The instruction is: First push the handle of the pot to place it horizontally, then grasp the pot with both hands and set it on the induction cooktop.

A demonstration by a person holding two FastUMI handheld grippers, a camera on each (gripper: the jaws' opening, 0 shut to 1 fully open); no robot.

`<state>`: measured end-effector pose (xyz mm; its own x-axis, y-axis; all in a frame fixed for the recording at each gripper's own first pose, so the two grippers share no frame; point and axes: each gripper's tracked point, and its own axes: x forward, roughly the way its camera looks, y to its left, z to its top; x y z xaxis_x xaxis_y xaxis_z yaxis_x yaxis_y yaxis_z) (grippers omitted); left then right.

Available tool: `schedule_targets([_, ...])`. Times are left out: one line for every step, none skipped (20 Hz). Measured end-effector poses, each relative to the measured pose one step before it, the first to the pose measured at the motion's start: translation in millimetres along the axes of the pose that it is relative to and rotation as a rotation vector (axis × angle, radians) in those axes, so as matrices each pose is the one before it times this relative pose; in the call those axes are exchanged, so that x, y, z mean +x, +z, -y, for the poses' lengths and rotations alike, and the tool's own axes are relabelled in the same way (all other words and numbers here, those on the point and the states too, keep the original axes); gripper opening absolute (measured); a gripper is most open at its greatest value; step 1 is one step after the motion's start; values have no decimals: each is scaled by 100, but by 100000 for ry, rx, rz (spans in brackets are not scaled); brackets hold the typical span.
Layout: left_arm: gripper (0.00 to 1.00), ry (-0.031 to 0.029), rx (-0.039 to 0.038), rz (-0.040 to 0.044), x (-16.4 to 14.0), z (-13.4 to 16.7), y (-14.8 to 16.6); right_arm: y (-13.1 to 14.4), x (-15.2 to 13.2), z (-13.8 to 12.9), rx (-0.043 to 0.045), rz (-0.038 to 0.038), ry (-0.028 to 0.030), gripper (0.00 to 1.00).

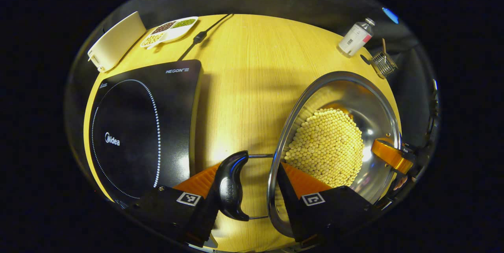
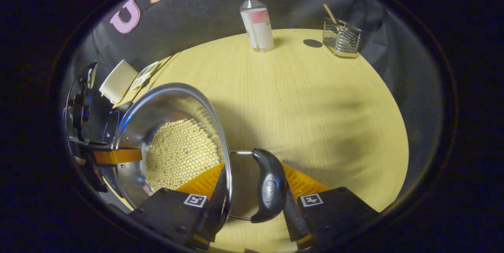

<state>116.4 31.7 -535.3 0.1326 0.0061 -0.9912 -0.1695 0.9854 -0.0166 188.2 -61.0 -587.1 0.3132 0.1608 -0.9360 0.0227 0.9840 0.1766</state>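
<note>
Left gripper [image 1: 252,190]: clamped on the pot's left handle [image 1: 232,186]
Right gripper [image 2: 252,190]: clamped on right handle [image 2: 269,186]
Pot [image 1: 366,103]: soybeans [image 1: 327,146] inside, beside induction cooktop [image 1: 141,127] on counter [image 1: 252,71]

Each gripper, left gripper [image 1: 252,190] and right gripper [image 2: 252,190], has two ribbed fingers on black housings. A square black-and-white marker sits behind each finger, with small screws nearby.

"Midea" and "HEGON" on the induction cooktop [image 1: 145,127] (white print), "Midea" embossed on the pot handle [image 2: 269,188]
</note>
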Motion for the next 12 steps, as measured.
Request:
schedule_targets([78, -1286, 162, 1075, 116, -51, 222, -234, 292, -39, 507, -466, 575, 68])
schedule_targets([77, -2097, -652, 226, 72, 180, 1, 226, -181, 9, 874, -269, 390, 63])
schedule_targets([78, -3442, -1269, 1874, 82, 337, 227, 8, -28, -32, 511, -177, 420, 63])
schedule_targets([74, -2548, -676, 1572, 191, 182, 116, -90, -75, 78, 1206, -213, 666, 63])
schedule_targets([70, -2016, 1056, 1917, -44, -28, 290, -55, 92, -3, 1117, -565, 620, 62])
schedule_targets([68, -1747, 604, -842, -136, -86, -303, -129, 153, -71, 946, -408, 438, 60])
schedule_targets([69, -1165, -955, 1114, -102, -10, 195, 186, -501, -100, 1473, -624, 789, 60])
schedule_targets([64, -213, -2698, -1831, 118, 79, -227, -63, 298, -68, 1779, -856, 1363, 61])
schedule_targets([65, -178, -2594, -1351, -209, 46, -239, -83, -447, -121, 2722, -961, 927, 54])
schedule_targets([58, -547, -2198, -1379, -72, 101, -302, 26, -81, 4, 1259, -54, 987, 51])
schedule_targets([60, -576, -1279, -503, -284, 128, -383, 74, -255, -154, -483, 730, 941, 48])
schedule_targets([61, -459, -1096, 558, -406, 127, -129, 149, -542, -121, -834, 869, 513, 47])
